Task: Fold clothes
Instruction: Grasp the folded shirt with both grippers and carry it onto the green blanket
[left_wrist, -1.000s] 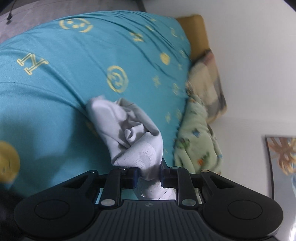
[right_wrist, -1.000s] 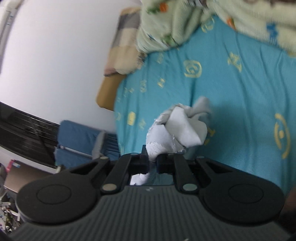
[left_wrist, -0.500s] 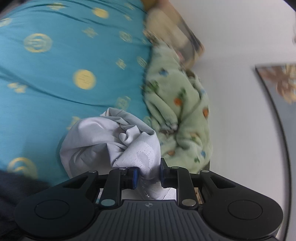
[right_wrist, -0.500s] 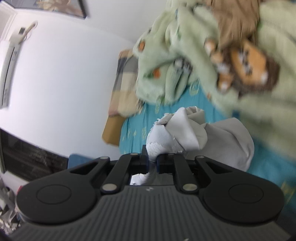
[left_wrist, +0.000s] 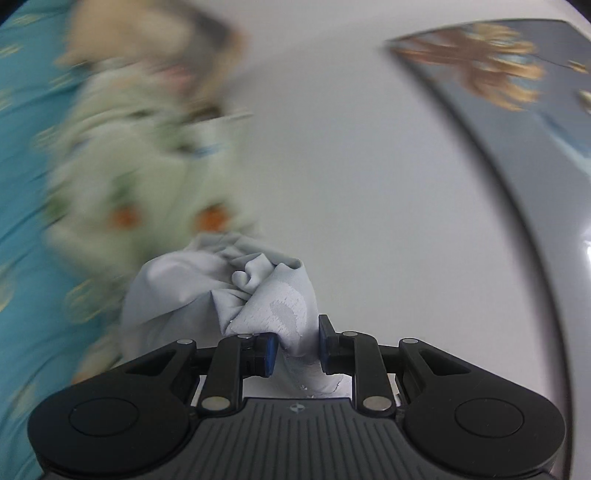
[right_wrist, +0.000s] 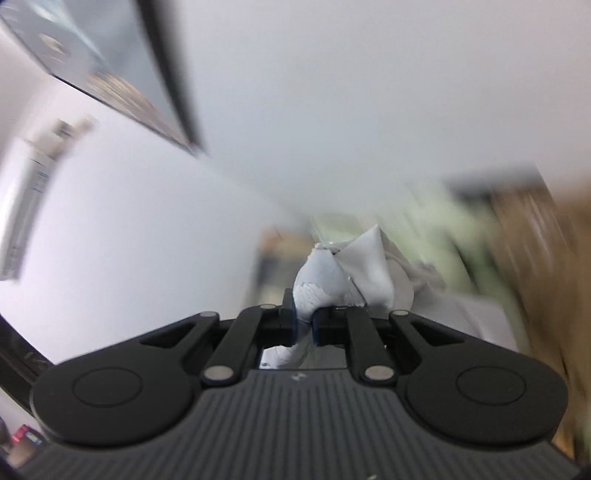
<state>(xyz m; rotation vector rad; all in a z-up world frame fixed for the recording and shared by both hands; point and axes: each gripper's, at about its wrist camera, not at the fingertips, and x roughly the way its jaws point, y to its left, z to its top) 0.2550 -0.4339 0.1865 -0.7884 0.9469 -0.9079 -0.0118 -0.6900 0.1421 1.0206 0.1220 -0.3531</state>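
Your left gripper and right gripper each pinch a bunched fold of the pale grey garment between nearly closed jaws, while the green blanket at ten o'clock blurs badly.

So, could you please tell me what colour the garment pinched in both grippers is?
Pale grey, plain; the crumpled fabric garment shows best in the left wrist view.

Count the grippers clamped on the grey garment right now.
2: the left gripper pinches the grey garment at one bunched edge; the right gripper pinches another.
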